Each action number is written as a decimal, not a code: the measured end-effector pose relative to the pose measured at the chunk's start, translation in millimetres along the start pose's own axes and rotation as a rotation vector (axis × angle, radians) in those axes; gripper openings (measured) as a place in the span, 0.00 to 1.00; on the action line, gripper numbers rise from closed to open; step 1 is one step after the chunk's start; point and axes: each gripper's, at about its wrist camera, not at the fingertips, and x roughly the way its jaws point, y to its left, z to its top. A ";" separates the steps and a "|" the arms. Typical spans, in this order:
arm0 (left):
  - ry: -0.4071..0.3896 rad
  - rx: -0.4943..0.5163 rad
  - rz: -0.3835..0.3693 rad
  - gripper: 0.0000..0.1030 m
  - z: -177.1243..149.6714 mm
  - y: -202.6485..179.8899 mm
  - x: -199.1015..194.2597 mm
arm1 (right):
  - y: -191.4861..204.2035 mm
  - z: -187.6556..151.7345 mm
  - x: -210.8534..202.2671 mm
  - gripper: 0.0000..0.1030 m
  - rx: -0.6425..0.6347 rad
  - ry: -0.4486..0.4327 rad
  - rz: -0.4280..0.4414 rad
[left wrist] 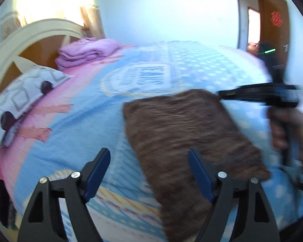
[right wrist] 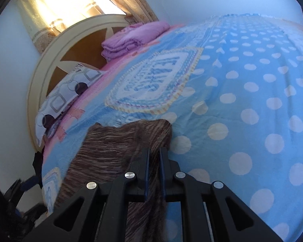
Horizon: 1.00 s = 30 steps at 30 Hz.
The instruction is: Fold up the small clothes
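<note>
Purple folded blanket [left wrist: 86,51] beside patterned pillow [left wrist: 24,96].

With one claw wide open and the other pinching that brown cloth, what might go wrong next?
The right gripper alone pinches the brown cloth, so pulling may drag it askew across the blanket and spoil the fold. The left gripper is open, one finger over the cloth; closing low might pinch blanket too. Both views are blurred, so edges may misalign.
</note>
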 end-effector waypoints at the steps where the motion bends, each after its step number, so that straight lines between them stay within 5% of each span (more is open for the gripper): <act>1: 0.005 0.003 0.036 0.80 -0.9 1.4 8.6 | 8.1 -3.9 -9.9 0.18 -0.020 -0.015 0.018; 4: 0.054 -0.025 0.073 0.81 -11.3 11.4 35.4 | 35.6 -24.2 -31.2 0.42 -0.084 -0.022 0.083; 5: 0.074 -0.043 0.071 0.83 -16.6 15.9 43.5 | 43.4 -33.1 -35.2 0.43 -0.102 -0.016 0.114; 10: 0.084 -0.105 0.062 0.89 -26.1 19.3 54.9 | 50.2 -82.6 -13.1 0.37 -0.139 0.128 0.069; 11: 0.076 -0.102 0.071 0.89 -26.5 16.4 55.6 | 46.4 -88.0 -10.8 0.23 -0.150 0.116 0.041; 16: 0.080 -0.115 0.119 0.90 -28.5 9.6 45.4 | 39.3 -94.0 -25.2 0.20 -0.111 0.078 0.007; 19: 0.088 -0.108 0.101 0.90 -27.4 8.8 22.5 | 52.3 -102.3 -42.1 0.25 -0.144 0.062 -0.064; 20: 0.079 -0.103 0.094 0.90 -26.3 8.9 13.5 | 56.1 -105.6 -52.3 0.33 -0.153 0.049 -0.090; 21: 0.064 -0.100 0.088 0.90 -25.6 8.2 2.2 | 62.0 -109.7 -65.2 0.42 -0.165 0.026 -0.114; 26: -0.029 -0.113 0.046 0.93 -17.4 9.8 -70.6 | 102.4 -113.9 -128.5 0.48 -0.236 -0.094 -0.223; 30: -0.122 -0.134 0.038 0.99 -12.5 12.3 -118.6 | 137.9 -116.0 -184.4 0.65 -0.279 -0.211 -0.267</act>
